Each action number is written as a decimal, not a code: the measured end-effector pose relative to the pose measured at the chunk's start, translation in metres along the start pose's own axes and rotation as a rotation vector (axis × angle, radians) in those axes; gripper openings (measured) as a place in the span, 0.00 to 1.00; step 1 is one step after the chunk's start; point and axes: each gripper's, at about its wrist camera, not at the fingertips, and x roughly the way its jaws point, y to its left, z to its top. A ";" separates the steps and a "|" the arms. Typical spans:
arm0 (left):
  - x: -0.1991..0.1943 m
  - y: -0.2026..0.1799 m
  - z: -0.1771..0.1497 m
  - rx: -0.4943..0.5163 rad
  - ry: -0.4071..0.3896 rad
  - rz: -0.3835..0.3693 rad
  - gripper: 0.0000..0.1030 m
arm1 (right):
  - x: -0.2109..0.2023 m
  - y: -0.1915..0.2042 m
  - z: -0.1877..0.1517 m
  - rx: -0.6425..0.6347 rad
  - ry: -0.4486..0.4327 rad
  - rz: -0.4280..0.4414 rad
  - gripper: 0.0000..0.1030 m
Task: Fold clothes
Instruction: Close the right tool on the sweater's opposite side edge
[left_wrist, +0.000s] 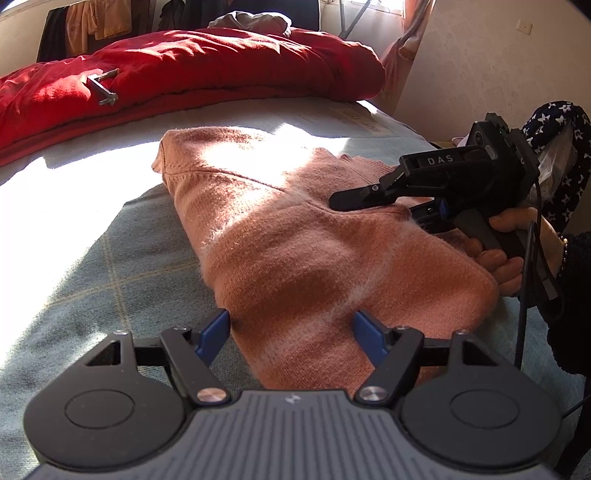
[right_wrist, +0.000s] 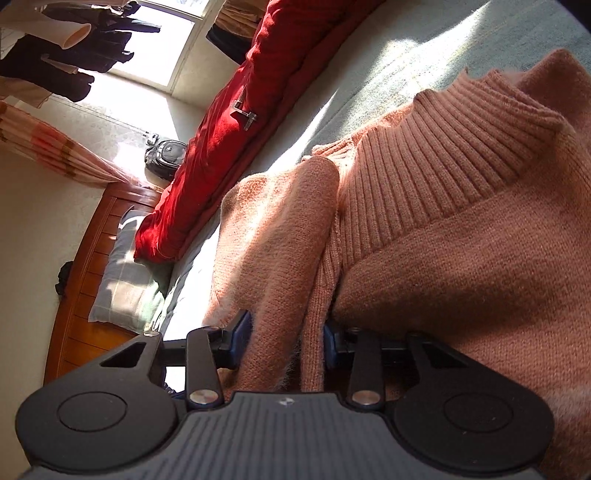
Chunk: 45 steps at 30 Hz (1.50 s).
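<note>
Pink sweater half-folded on a blue-checked bed.

The left gripper (left_wrist: 291, 334) stands spread wide over the near end of the pink sweater (left_wrist: 295, 240); to the right, the right gripper (right_wrist: 286, 338) has folds of the knit between its jaws, beside the ribbed collar (right_wrist: 454, 155).

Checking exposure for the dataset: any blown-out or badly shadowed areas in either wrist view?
Left wrist: hard sunlight clips the bed sheet and a patch of the pink sweater; the left gripper sits in shade. Right wrist: window blown out, view rolled sideways, sweater near the right gripper shadowed, strong fisheye bending.
</note>
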 end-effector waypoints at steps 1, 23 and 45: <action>0.000 0.000 0.000 -0.002 0.001 0.000 0.72 | 0.001 0.001 0.000 -0.001 -0.001 0.000 0.41; -0.001 0.007 -0.001 0.008 -0.014 -0.003 0.73 | -0.001 0.019 -0.005 -0.072 0.003 0.030 0.57; 0.002 0.017 -0.007 -0.028 -0.019 -0.038 0.74 | 0.002 0.016 -0.010 -0.061 0.007 0.045 0.61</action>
